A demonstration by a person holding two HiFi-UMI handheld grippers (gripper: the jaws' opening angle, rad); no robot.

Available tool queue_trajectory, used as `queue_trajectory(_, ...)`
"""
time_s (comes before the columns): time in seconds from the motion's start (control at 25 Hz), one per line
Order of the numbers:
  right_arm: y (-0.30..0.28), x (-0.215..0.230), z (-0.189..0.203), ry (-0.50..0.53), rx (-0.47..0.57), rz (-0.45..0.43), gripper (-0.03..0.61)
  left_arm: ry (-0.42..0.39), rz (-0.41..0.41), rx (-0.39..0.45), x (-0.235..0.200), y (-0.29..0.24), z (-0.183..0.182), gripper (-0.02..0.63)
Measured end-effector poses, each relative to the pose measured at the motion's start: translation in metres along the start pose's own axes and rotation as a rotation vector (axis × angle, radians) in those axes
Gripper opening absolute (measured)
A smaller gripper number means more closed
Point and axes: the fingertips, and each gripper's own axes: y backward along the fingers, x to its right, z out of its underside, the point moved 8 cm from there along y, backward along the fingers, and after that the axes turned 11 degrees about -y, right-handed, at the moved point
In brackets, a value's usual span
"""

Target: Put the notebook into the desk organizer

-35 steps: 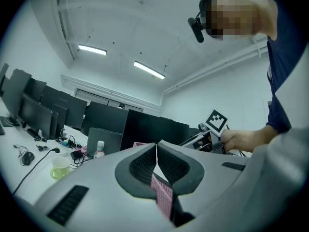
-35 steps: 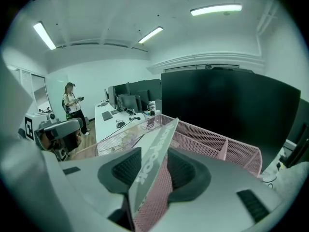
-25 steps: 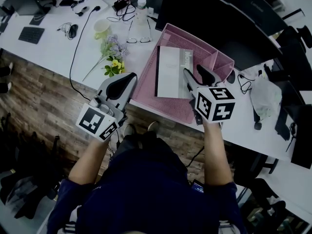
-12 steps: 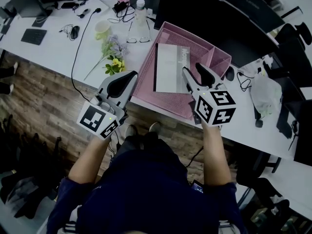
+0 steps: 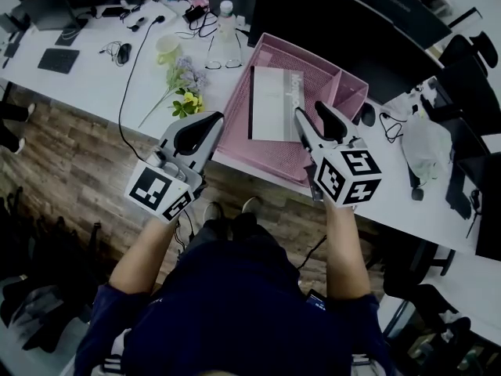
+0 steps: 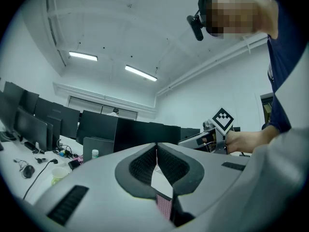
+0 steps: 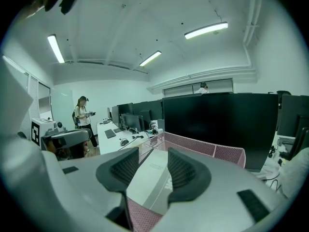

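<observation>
Notebook lies flat in the big compartment of the pink mesh organizer on the white desk, spine to the left.

Right gripper hovers over the organizer's near right part, next to the divider. Its jaws are wide apart and hold nothing. In the right gripper view the notebook shows in the gap past the pads, ungripped, with the organizer's far wall behind it.

Left gripper is just off the desk's near edge, beside the organizer's near-left corner. In the left gripper view its jaw tips meet and it is empty.

Flowers, mug and bottle sit on the desk left of the organizer.
</observation>
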Motion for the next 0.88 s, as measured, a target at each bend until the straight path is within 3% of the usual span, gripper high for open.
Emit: queue_trajectory(0.88, 0.033, -0.024, 0.002, -0.003, 0.121, -0.042, 0.123, -0.030, 0.010, 0.021, 0.010, 0.015, -0.016, 0.034)
